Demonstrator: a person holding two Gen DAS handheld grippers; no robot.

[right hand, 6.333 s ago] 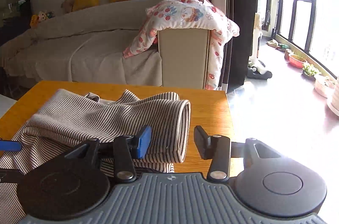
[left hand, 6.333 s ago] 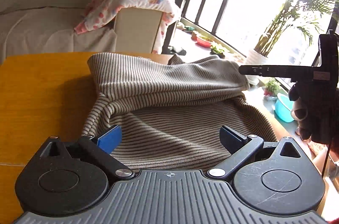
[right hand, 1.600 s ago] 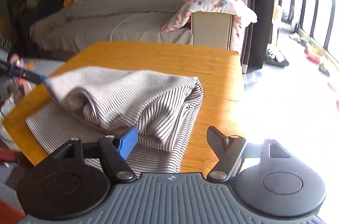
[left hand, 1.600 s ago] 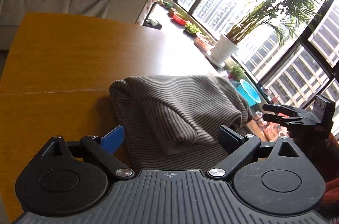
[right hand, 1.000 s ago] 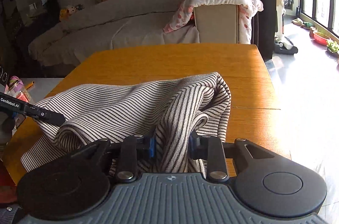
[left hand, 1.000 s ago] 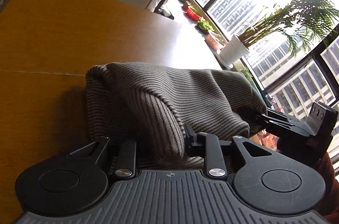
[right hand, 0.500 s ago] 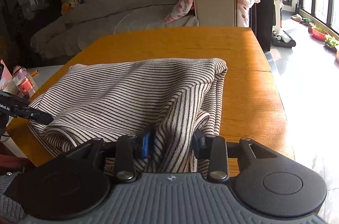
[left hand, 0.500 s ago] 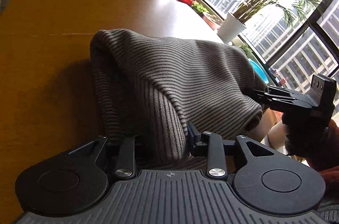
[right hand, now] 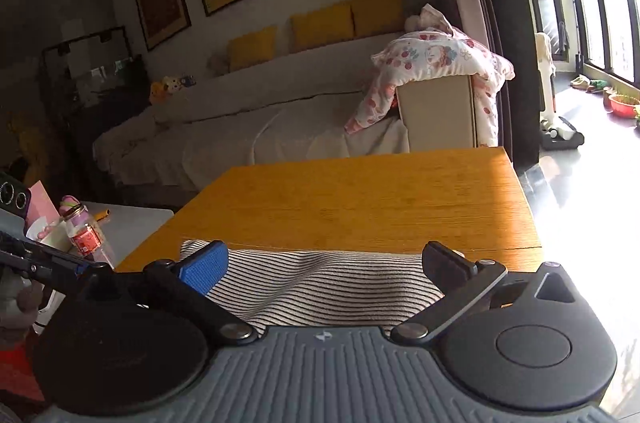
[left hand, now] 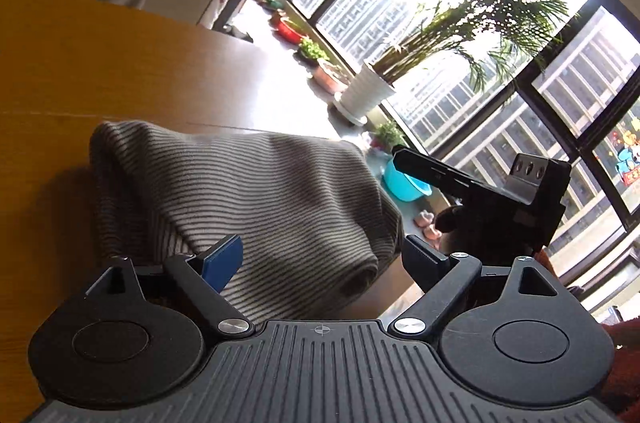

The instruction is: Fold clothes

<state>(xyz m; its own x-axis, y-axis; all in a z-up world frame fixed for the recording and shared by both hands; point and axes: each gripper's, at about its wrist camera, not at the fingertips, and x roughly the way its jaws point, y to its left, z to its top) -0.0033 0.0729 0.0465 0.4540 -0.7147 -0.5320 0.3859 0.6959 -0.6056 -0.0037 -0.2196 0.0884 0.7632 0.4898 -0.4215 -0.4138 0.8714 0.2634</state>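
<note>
- The grey-and-white striped knit garment (left hand: 256, 207) lies folded in a bundle on the orange wooden table (left hand: 120, 75), at its near edge.
- The left gripper (left hand: 320, 259) is spread wide, released, above the bundle.
- The right gripper (right hand: 324, 263) likewise gapes, gripping nothing.
</note>
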